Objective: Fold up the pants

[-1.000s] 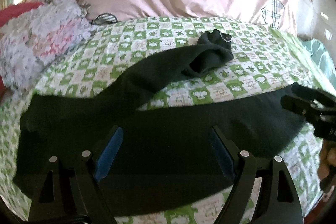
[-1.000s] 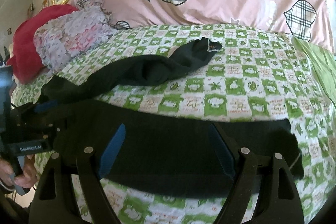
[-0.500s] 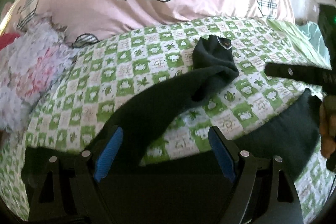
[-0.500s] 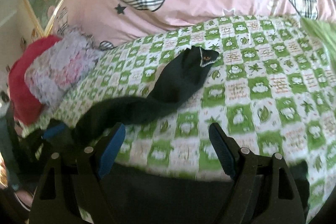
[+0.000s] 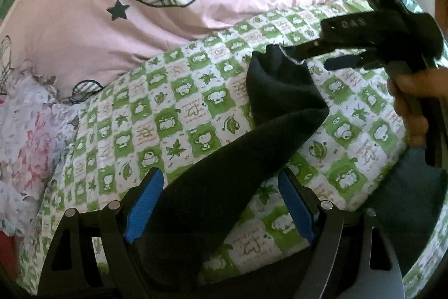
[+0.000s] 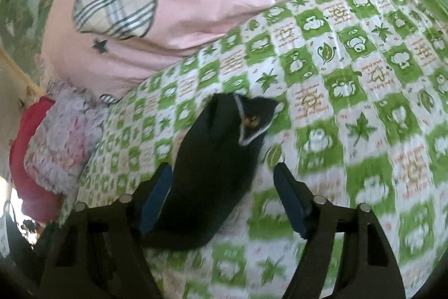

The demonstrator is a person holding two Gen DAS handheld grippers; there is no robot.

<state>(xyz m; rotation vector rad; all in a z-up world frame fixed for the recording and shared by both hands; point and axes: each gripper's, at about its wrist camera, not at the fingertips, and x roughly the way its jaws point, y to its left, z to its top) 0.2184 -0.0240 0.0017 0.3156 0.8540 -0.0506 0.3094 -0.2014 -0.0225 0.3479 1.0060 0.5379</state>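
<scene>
Left wrist view: dark pants point(image 5: 224, 181) leg lies rumpled between spread left tool point(image 5: 218, 203) fingers.

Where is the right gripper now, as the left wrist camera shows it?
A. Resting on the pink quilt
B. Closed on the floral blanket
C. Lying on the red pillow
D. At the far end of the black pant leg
D: the right gripper reaches the far end of the black pant leg on the checked sheet, jaws open.

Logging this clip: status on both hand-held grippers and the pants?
Left hand-held gripper open, straddling pants leg. Right hand-held gripper open at leg's far cuff, nothing gripped. Nothing in the way.
</scene>
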